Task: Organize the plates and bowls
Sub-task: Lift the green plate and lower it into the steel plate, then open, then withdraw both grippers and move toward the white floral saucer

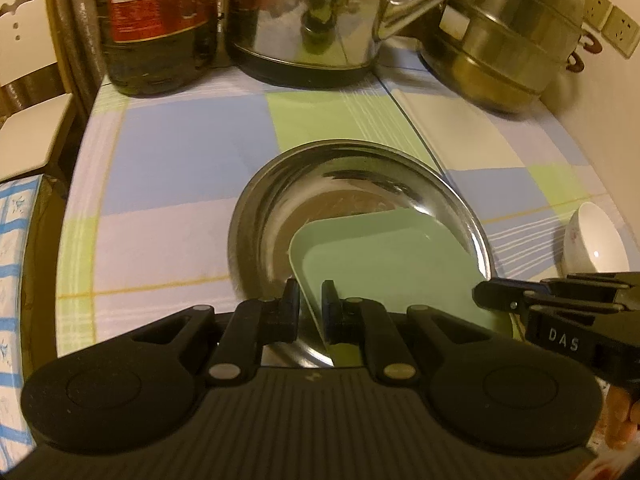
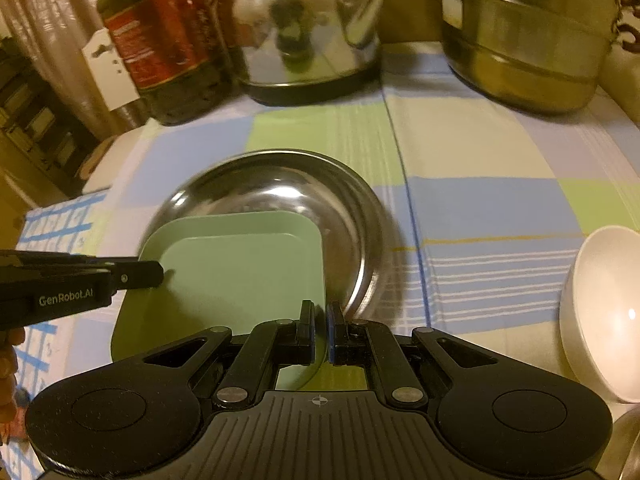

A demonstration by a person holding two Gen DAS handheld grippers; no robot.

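A pale green square plate (image 1: 380, 264) (image 2: 240, 272) is held over the near half of a round steel plate (image 1: 280, 208) (image 2: 280, 184) on the checked tablecloth; I cannot tell if the two touch. My left gripper (image 1: 311, 300) is shut on the green plate's left edge, and it shows in the right wrist view as a black arm (image 2: 148, 274) coming in from the left. My right gripper (image 2: 320, 316) is shut on the plate's right edge; in the left wrist view its tip (image 1: 492, 294) reaches that edge. To the right a white bowl (image 1: 596, 240) (image 2: 604, 312) lies tilted.
Along the back stand a dark oil bottle (image 1: 160, 20) (image 2: 168, 40), a steel kettle (image 1: 312, 20) (image 2: 300, 32) and a stacked steel steamer pot (image 1: 512, 32) (image 2: 528, 32). A white chair (image 1: 24, 80) and a blue-checked cloth (image 1: 12, 280) lie past the table's left edge.
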